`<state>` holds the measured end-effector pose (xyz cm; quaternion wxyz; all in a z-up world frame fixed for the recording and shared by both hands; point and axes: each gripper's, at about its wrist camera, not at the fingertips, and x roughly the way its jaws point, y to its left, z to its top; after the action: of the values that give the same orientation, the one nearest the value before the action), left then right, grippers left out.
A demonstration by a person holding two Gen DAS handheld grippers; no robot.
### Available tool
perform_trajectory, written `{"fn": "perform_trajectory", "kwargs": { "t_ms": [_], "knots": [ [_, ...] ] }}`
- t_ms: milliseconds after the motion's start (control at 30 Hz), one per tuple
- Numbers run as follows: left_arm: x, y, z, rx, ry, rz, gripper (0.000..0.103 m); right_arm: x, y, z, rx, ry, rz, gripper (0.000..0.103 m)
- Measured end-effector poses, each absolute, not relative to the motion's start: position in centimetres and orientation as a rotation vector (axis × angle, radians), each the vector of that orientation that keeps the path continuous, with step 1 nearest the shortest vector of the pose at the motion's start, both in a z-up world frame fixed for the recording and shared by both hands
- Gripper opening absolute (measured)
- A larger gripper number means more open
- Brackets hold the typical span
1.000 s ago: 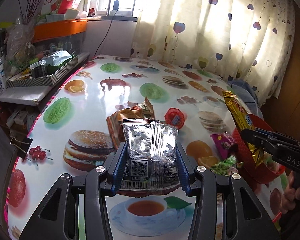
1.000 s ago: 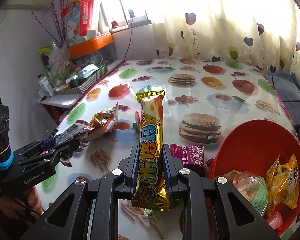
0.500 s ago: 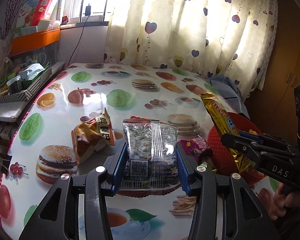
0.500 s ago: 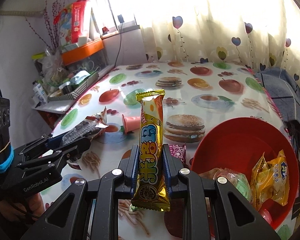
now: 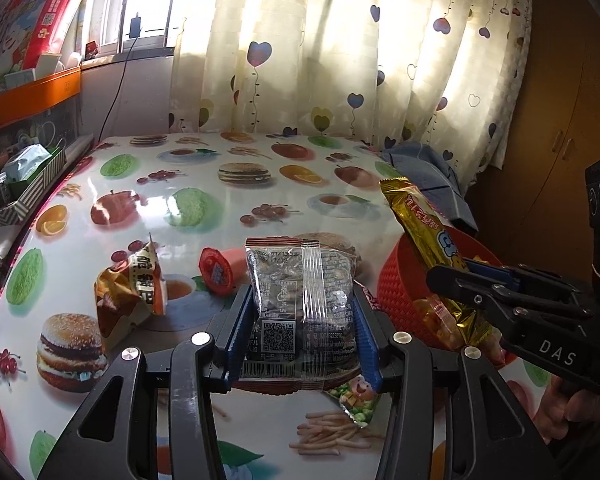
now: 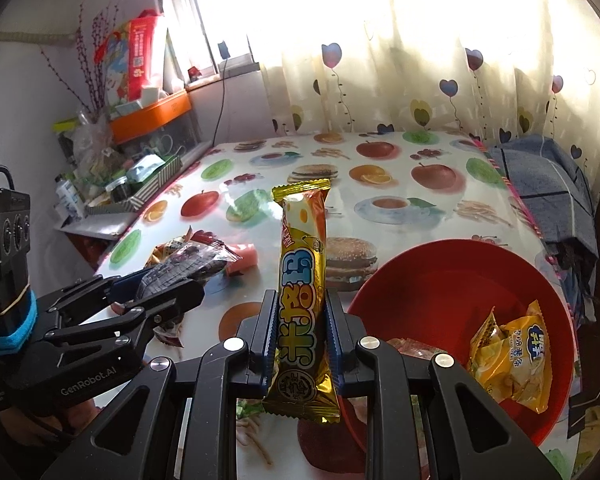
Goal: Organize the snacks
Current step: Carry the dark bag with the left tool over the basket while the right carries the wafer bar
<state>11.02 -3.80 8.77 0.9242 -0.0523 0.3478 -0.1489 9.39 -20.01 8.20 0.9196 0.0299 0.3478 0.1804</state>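
My left gripper (image 5: 302,334) is shut on a clear and silver snack packet (image 5: 300,280) and holds it above the table, left of the red bowl (image 5: 396,280). My right gripper (image 6: 302,336) is shut on a long gold snack bar (image 6: 302,280), upright, at the bowl's near left rim (image 6: 380,280). The bowl holds a yellow chip bag (image 6: 516,352) and other packets. On the table lie an orange crumpled bag (image 5: 130,296), a red jelly cup (image 5: 218,272) and a green packet (image 5: 352,396).
The table (image 5: 204,184) has a food-print cloth. A striped tray of clutter (image 5: 20,184) and an orange shelf (image 5: 32,92) stand at the left. A blue cloth (image 6: 548,184) lies at the far right edge. Curtains hang behind.
Both grippers have moved right toward the red bowl with their packets still held. The bowl now looks larger and closer in the right wrist view.
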Motion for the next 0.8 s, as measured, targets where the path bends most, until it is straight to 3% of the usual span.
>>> {"fn": "perform_trajectory", "kwargs": {
  "t_ms": [800],
  "knots": [
    [13.4,-10.7,9.4,-0.049,0.706,-0.455,0.048,9.1,-28.4,8.7,0.125,0.688,0.187,0.020]
  ]
}}
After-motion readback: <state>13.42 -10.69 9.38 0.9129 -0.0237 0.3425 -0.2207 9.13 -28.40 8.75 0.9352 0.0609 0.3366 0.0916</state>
